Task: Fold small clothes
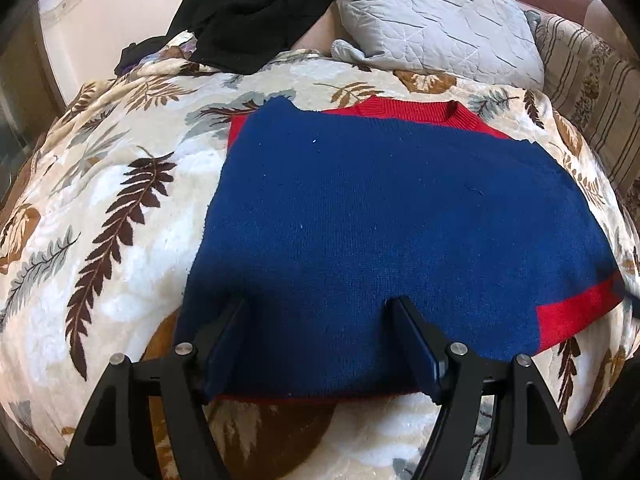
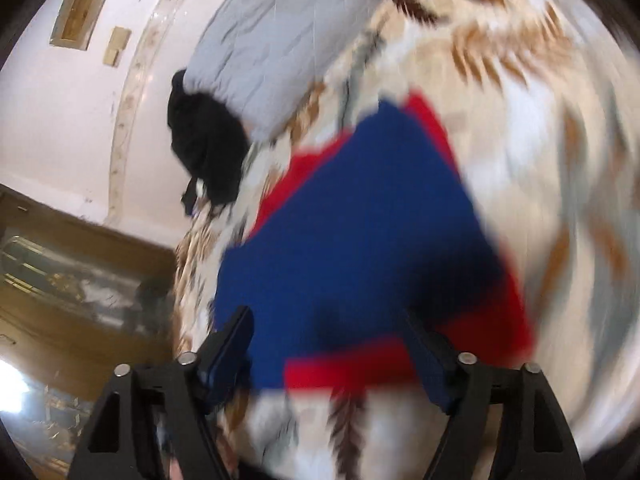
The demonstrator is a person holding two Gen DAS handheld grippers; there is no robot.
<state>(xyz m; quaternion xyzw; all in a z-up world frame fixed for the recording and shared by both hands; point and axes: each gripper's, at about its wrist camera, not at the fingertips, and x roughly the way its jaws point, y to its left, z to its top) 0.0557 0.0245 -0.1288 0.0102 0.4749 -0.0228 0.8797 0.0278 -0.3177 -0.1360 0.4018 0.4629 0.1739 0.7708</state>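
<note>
A small blue and red knit sweater point(image 1: 380, 216) lies folded flat on the leaf-print blanket point(image 1: 120, 184), red collar at the far end and a red band at its right edge. My left gripper point(image 1: 320, 304) stands open over the sweater's near edge, its fingers apart above the blue cloth and nothing pinched between them. The right wrist view is blurred: the same sweater point(image 2: 360, 240) lies ahead, and my right gripper point(image 2: 326, 316) is open above its near red hem, with no cloth gripped.
A black garment point(image 1: 248, 12) is heaped at the far side of the bed beside a grey quilted pillow point(image 1: 436, 20). A striped patterned cloth point(image 1: 592, 92) lies at the right. A white wall point(image 2: 60, 120) and a wooden cabinet point(image 2: 80, 280) stand left of the bed.
</note>
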